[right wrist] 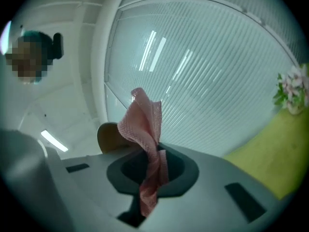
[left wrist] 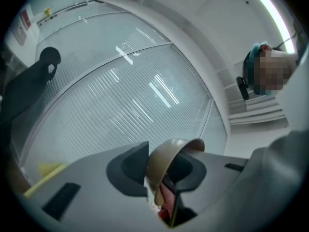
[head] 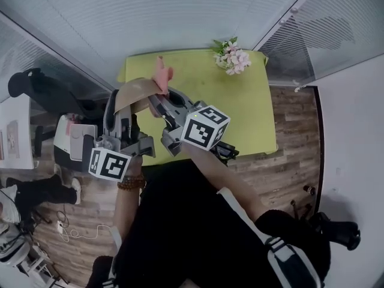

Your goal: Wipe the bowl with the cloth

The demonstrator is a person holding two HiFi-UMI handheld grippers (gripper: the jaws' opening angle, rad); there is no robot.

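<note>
The left gripper (left wrist: 162,179) is clamped on the rim of the tan bowl (left wrist: 166,159), held tipped on edge. The right gripper (right wrist: 152,172) pinches the pink cloth (right wrist: 144,123) upright, just right of the bowl's hollow, above the green table (head: 252,101).

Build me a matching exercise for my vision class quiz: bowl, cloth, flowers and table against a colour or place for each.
1. bowl
2. cloth
3. flowers
4. table

a. yellow-green
b. pink, in the right gripper
c. tan, in the left gripper
d. at the table's far corner

Pairs: 1-c, 2-b, 3-d, 4-a.
</note>
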